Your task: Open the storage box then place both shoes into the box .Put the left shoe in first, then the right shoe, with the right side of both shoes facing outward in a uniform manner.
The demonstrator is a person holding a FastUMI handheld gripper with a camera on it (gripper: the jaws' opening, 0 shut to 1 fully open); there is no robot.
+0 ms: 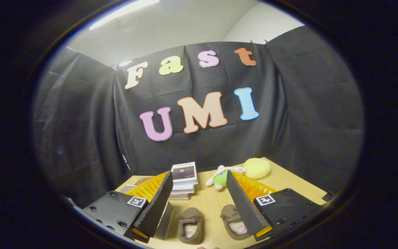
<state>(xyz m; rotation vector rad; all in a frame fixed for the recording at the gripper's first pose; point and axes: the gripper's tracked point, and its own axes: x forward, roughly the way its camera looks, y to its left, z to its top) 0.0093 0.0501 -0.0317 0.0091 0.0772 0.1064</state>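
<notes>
Tongs (199, 193) spread wide, holding nothing, raised above the counter (209, 200). 2 brown shoes (191, 224) (233, 221) lie side by side between the fingers. Storage box unidentified; opening it comes next.

Recording booth — black cloth walls (81, 138).
</notes>
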